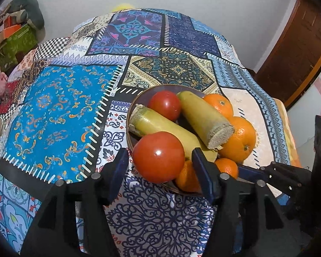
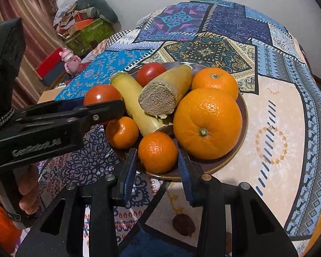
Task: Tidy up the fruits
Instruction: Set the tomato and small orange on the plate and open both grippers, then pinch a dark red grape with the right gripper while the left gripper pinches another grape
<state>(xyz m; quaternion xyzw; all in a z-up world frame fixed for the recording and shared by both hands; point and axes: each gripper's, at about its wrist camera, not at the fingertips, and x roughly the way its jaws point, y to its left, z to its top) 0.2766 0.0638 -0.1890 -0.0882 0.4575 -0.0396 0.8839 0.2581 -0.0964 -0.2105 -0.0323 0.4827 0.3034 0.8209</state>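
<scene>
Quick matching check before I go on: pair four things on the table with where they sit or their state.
1. left gripper
2. right gripper
3. largest orange
4. far tomato

A. on the plate's right side
B. open around a small orange
C. open around the near tomato
D. at the plate's back, behind the cut yellow pieces

Pairs: 1-C, 2-B, 3-A, 4-D

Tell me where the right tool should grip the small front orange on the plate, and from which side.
Grip the small orange across its round middle, coming from the plate's near rim, where the open right tool already brackets it. Its near side is exposed; other fruit crowds behind.
</scene>
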